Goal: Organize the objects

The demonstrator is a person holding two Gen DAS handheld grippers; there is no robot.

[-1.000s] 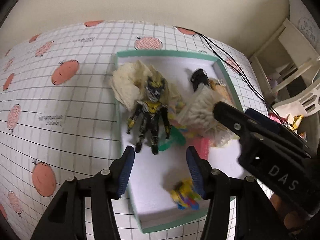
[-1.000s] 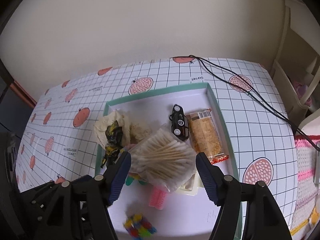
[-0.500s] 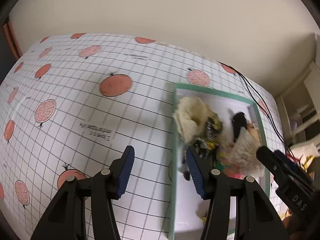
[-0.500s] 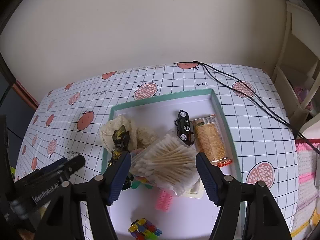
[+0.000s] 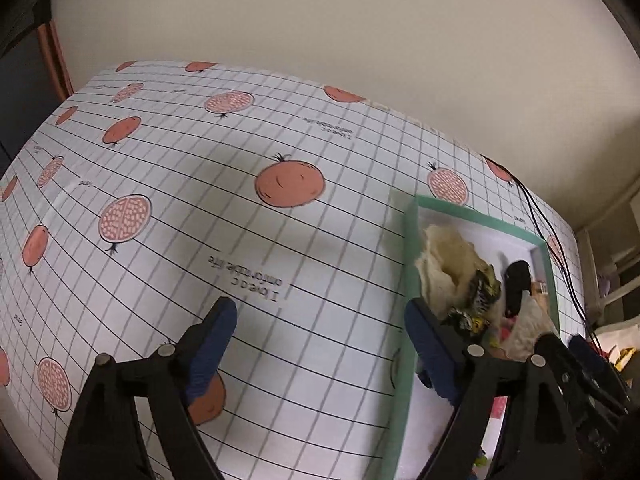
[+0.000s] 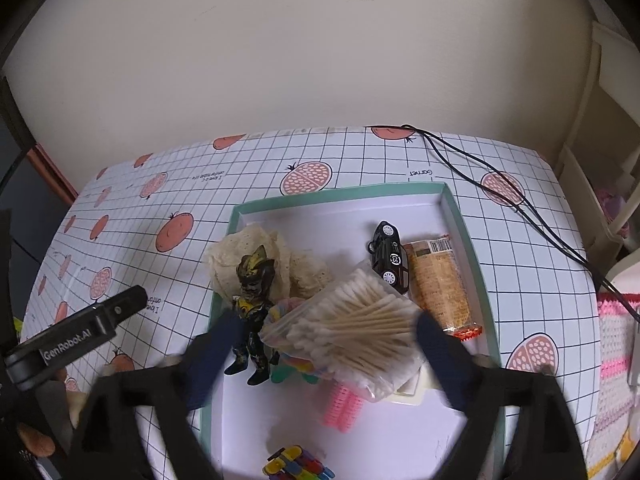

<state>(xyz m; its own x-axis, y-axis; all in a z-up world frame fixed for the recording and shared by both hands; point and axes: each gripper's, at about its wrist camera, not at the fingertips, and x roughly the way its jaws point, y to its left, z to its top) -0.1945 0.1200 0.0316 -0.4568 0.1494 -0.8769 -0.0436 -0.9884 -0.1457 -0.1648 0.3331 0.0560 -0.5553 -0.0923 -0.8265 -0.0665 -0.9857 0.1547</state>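
Note:
A teal-rimmed white tray (image 6: 456,216) holds a cream lace cloth (image 6: 240,256), a black-and-yellow action figure (image 6: 252,308), a bag of cotton swabs (image 6: 352,328), a black toy car (image 6: 388,256), a snack packet (image 6: 440,284), a pink hair roller (image 6: 344,404) and colourful blocks (image 6: 298,468). My right gripper (image 6: 328,348) hangs open above the swab bag and touches nothing. My left gripper (image 5: 320,328) is open over the bare tablecloth, left of the tray (image 5: 408,264). In the left wrist view, its right finger overlaps the tray's edge near the figure (image 5: 476,300).
A pomegranate-print grid tablecloth (image 5: 200,200) covers the table left of the tray. Black cables (image 6: 500,184) run across the back right corner. White shelving (image 6: 600,120) stands to the right. A pink knitted cloth (image 6: 616,360) lies at the right edge.
My left gripper has swung left, from above the figure in the tray out over the tablecloth. The right gripper has barely moved, and both stayed open.

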